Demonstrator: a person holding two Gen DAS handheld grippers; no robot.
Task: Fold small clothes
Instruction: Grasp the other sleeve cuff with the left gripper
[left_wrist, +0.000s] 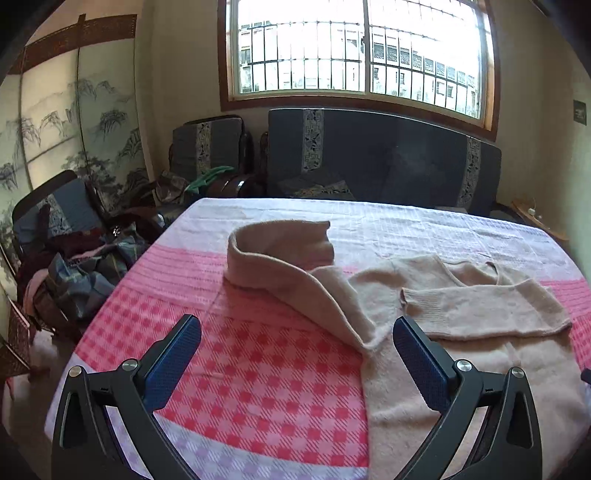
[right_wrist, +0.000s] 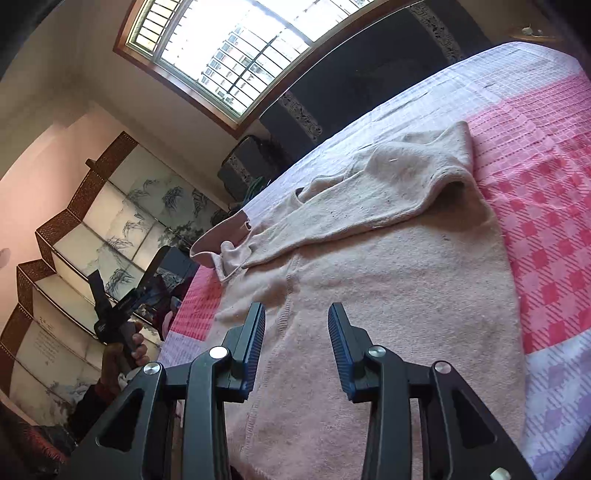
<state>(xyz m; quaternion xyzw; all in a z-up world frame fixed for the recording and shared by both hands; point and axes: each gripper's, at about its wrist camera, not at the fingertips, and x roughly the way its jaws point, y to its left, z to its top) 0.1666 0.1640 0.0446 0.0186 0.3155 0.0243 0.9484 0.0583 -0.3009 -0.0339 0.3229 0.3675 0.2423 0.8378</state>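
A pale beige sweater (left_wrist: 424, 369) lies flat on the pink checked tablecloth (left_wrist: 240, 369). One sleeve (left_wrist: 480, 306) is folded across its chest. The other sleeve (left_wrist: 280, 254) stretches out to the left and curls back at its cuff. My left gripper (left_wrist: 295, 328) is held above the cloth beside that sleeve's shoulder, open wide and empty. In the right wrist view my right gripper (right_wrist: 297, 314) hovers over the sweater's body (right_wrist: 388, 295). Its jaws stand a narrow gap apart with nothing between the pads. A hand (right_wrist: 129, 347) at the left holds the other gripper's handle.
Dark cushioned sofas (left_wrist: 384, 158) stand behind the table under a barred window (left_wrist: 354, 48). A chair piled with clothes (left_wrist: 74, 273) sits off the table's left edge. A painted folding screen (left_wrist: 74, 129) lines the left wall.
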